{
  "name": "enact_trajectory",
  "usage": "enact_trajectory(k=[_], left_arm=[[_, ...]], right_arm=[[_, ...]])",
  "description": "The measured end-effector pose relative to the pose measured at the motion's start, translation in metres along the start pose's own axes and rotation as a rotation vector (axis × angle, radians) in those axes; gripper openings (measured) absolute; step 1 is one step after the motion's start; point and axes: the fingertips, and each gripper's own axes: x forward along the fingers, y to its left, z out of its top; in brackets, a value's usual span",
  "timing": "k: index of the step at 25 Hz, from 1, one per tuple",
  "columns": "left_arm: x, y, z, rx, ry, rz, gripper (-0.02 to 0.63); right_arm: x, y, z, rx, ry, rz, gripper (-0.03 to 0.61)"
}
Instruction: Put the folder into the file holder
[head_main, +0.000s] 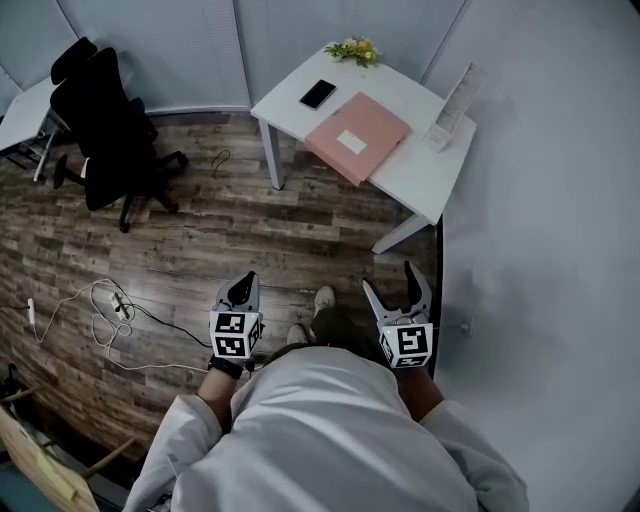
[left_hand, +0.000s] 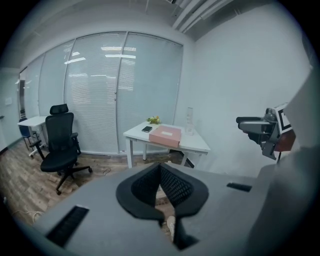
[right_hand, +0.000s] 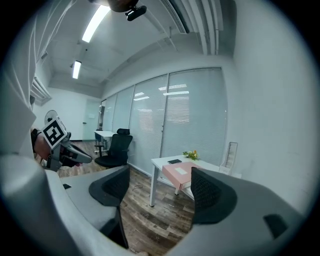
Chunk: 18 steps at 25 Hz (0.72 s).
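At the upper centre of the head view, one pink folder (head_main: 357, 135) lies flat on the white table (head_main: 420, 178). It is turned at an angle, and its lowest corner pokes out past the table's near edge. It looks close to square, so I judge its slightly longer side runs from lower left to upper right of the frame. One clear file holder (head_main: 455, 105) stands upright just right of the folder, at the end of the table next to the wall.

Both grippers are low in the frame, well apart from the table, with bare wooden floor between. The left gripper (head_main: 243, 282) has its jaws closed tip to tip, with nothing between them. The right gripper (head_main: 390, 280) has its jaws spread wide and is empty. In the right gripper view the folder (right_hand: 181, 172) sits in the gap between the pads. The folder lies straight up the frame from the right gripper, so that one seems nearer; the left would have to reach across.

Counted: one folder, one file holder, one phone (head_main: 318, 94), one bunch of flowers (head_main: 352, 48), and one black chair (head_main: 105, 130) at upper left.
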Motion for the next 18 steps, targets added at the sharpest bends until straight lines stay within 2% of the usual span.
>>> enact_trajectory(k=[7, 18], left_arm=[[0.052, 0.032, 0.03, 0.035, 0.02, -0.002, 0.009], [0.175, 0.083, 0.116, 0.121, 0.077, -0.022, 0.009]], right_arm=[[0.061, -0.02, -0.003, 0.035, 0.0, -0.023, 0.391], [0.191, -0.093, -0.013, 0.153, 0.031, -0.105, 0.391]])
